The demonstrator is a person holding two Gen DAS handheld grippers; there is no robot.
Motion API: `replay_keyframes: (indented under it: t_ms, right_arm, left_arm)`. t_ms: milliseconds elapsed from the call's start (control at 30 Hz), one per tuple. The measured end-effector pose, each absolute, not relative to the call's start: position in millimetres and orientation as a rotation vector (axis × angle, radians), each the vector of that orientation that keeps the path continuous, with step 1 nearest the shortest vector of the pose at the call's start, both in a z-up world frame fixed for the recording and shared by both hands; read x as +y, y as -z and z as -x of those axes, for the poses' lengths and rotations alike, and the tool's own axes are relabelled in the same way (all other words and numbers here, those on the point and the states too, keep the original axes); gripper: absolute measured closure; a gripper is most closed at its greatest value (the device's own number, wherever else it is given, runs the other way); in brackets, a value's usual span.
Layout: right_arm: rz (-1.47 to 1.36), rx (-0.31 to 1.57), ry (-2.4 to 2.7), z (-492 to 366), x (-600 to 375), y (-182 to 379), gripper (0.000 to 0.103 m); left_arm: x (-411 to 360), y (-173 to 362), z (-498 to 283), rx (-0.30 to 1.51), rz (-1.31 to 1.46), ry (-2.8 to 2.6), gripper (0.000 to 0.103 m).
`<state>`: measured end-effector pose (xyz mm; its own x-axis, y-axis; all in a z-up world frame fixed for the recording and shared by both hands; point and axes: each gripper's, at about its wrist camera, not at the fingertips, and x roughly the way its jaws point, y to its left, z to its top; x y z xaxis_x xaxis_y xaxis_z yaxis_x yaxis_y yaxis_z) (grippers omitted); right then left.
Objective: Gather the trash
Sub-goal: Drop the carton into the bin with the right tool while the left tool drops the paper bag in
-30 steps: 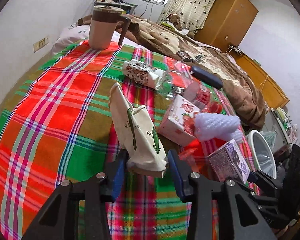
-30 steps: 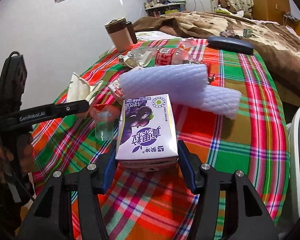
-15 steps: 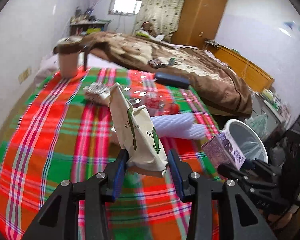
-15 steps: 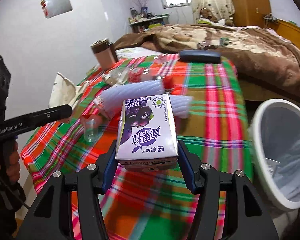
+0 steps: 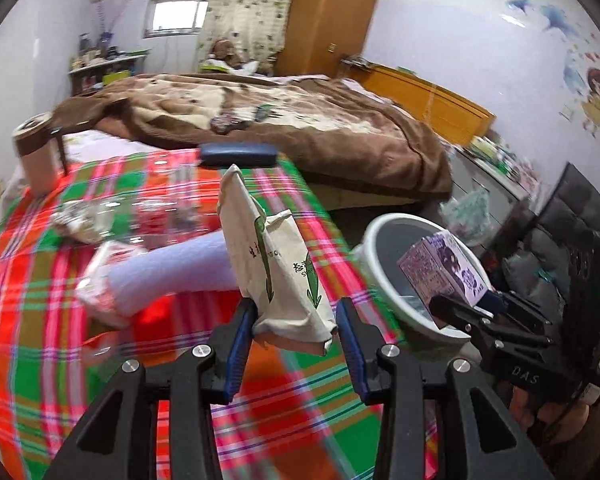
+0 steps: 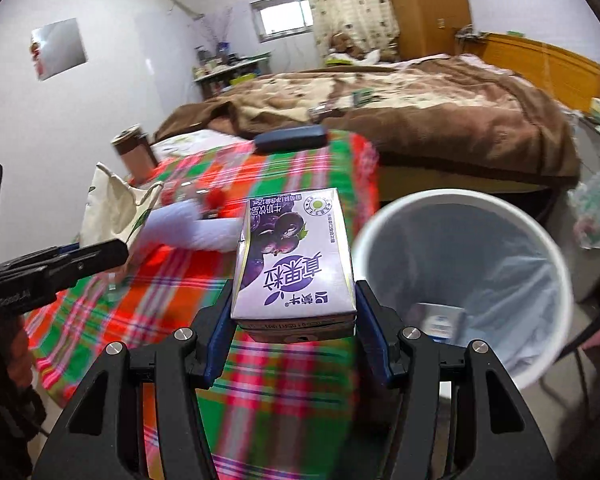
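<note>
Big bed point(image 5: 300, 120) with a brown blanket at the back. Checked cloth point(image 6: 284, 420) spread under the trash. White bin point(image 6: 460, 264) just beside it. Purple milk box point(image 6: 296, 264) clamped in right gripper point(image 6: 296, 320) jaws, by the bin rim. Cream paper bag point(image 5: 276, 264) pinched in left gripper point(image 5: 296, 332) jaws, above the cloth.

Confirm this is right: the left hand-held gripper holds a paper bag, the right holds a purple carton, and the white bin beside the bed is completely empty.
Not quite: the white bin is not empty. The right wrist view shows a small box lying in its liner. The rest holds: the left hand-held gripper holds the paper bag, and the right hand-held gripper holds the purple carton.
</note>
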<state>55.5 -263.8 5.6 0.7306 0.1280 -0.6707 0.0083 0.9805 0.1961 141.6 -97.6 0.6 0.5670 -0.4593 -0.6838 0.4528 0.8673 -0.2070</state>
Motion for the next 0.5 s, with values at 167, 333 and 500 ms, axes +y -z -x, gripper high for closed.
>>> replay_keyframes:
  t_ms: [167, 333, 500]
  right_arm:
    - [-0.221, 0.747, 0.014, -49, -293, -4, 0.045]
    - [-0.23, 0.757, 0.096, -46, -321, 0, 0.045]
    - [-0.245, 0.787, 0.154, -51, -346, 9, 0.045]
  left_arm:
    - [-143, 6, -145, 0.82, -0.021, 0.624, 0.061]
    - [-194, 12, -149, 0.843, -0.057, 0.715, 0.061]
    - [-237, 23, -154, 0.875, -0.089, 0.758, 0.061]
